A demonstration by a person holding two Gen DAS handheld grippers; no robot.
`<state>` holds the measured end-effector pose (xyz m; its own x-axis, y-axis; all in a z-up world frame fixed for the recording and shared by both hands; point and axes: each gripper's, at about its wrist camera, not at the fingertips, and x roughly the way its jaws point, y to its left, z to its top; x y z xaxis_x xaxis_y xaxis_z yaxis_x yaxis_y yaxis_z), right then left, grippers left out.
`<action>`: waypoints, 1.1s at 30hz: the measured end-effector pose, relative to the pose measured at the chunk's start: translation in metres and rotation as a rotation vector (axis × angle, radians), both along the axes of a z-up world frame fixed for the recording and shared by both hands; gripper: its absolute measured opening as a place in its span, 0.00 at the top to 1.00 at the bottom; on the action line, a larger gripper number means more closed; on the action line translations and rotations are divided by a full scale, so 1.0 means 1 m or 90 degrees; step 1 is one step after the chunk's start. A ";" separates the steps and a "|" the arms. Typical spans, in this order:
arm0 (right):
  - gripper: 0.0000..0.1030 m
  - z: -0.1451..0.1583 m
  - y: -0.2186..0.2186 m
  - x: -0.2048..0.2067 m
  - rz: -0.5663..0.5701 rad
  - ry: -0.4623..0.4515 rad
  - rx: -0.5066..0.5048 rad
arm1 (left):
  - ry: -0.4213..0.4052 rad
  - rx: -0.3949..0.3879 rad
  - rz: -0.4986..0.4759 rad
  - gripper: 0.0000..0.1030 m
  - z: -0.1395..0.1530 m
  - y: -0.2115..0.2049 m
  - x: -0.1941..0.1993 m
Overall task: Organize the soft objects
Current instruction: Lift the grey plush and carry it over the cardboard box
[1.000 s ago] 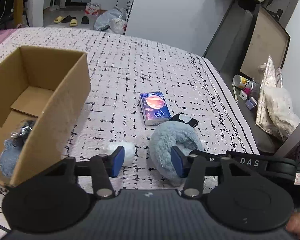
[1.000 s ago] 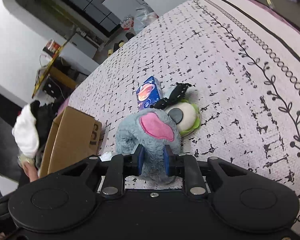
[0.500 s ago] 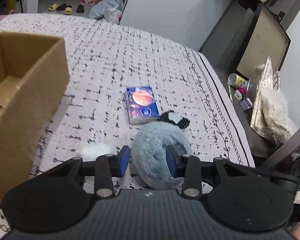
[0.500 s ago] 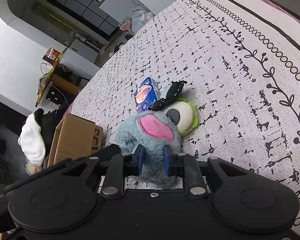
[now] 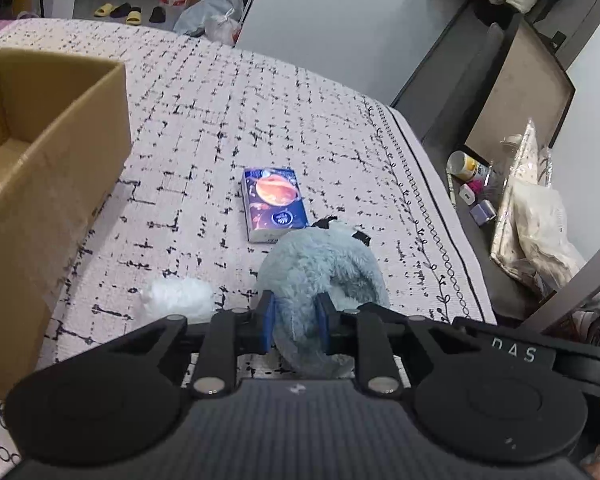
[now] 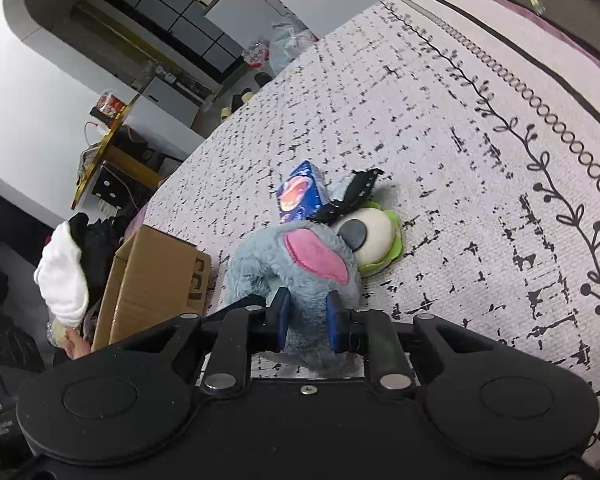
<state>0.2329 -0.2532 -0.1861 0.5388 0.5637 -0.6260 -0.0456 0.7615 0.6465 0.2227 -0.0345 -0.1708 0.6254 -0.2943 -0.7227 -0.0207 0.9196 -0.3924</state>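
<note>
A blue-grey plush toy with a pink ear patch lies on the patterned bedspread, near its right edge. The left gripper and the right gripper each pinch its fur tightly between blue pads. Just beyond it lies a planet-printed box; a white fluffy tuft sits to its left. An open cardboard box stands far left.

Left claw pinched shut on plush, right claw likewise clamped, both angled downward
</note>
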 end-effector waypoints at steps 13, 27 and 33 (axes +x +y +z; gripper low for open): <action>0.82 0.043 0.011 -0.014 0.006 -0.046 -0.023 | -0.051 -0.002 -0.006 0.80 0.040 0.007 -0.020; 0.82 0.080 0.045 -0.031 0.014 -0.084 -0.042 | -0.085 -0.024 0.003 0.80 0.072 0.041 -0.043; 0.82 0.090 0.062 -0.033 0.015 -0.089 -0.050 | -0.092 -0.028 0.007 0.80 0.082 0.057 -0.048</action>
<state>0.1994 -0.1915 -0.0962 0.6112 0.5301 -0.5878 -0.1501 0.8068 0.5714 0.1748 0.0224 -0.0890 0.7257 -0.3161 -0.6111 0.0291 0.9015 -0.4318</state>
